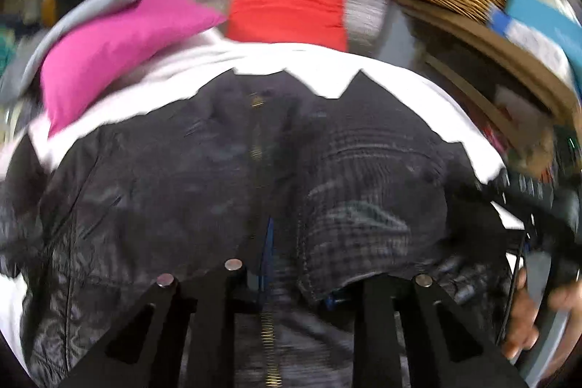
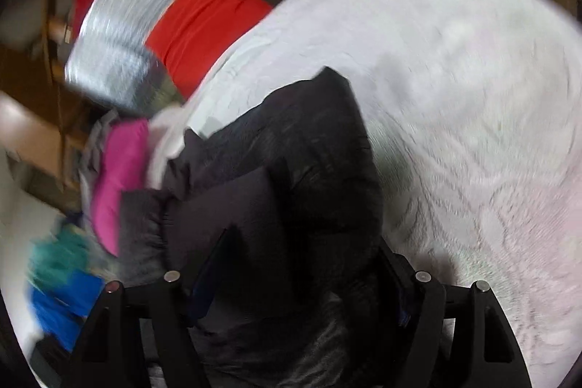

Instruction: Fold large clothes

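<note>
The black quilted jacket (image 1: 225, 177) lay spread on the white bedcover (image 1: 418, 90). Its brass zipper (image 1: 259, 148) ran straight away from the left gripper (image 1: 291, 293), marking the long axis toward the red pillow (image 1: 287, 6) and pink pillow (image 1: 120, 50). The left jaws stood narrowed with jacket fabric between them; whether the pads pressed it could not be told. The right gripper (image 2: 298, 282) stood wide, its jaws filled by bunched jacket; grip unclear through blur.
</note>
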`<state>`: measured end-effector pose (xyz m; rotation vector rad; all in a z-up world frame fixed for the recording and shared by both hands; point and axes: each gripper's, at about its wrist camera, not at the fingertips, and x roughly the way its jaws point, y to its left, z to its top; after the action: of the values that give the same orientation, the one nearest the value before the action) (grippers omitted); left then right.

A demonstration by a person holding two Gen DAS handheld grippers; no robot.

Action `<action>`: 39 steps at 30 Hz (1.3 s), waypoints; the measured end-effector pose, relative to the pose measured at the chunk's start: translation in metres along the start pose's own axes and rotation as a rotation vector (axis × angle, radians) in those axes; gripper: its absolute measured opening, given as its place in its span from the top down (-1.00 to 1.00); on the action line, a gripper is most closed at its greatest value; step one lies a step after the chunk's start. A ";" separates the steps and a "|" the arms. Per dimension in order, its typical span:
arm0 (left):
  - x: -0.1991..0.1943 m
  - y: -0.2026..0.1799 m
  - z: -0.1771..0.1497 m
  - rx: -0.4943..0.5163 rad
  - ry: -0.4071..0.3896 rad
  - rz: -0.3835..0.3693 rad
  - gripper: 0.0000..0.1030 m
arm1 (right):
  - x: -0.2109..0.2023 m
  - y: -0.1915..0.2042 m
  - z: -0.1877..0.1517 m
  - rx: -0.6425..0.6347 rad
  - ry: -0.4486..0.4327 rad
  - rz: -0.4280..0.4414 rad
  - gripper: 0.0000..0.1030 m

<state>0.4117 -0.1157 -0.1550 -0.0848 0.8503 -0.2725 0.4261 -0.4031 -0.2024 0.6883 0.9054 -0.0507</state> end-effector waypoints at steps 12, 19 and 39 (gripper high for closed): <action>-0.003 0.090 -0.013 -0.157 0.139 -0.119 -0.30 | 0.017 0.060 -0.046 -0.398 -0.040 -0.275 -0.50; 0.003 0.106 -0.019 -0.199 0.178 -0.189 -0.33 | 0.026 0.077 -0.067 -0.509 -0.102 -0.387 -0.56; 0.004 -0.005 -0.011 0.344 -0.047 0.365 -0.38 | 0.035 0.078 -0.062 -0.506 -0.106 -0.388 -0.58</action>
<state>0.4049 -0.1217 -0.1645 0.3807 0.7461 -0.0703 0.4296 -0.2977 -0.2129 0.0342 0.8920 -0.1942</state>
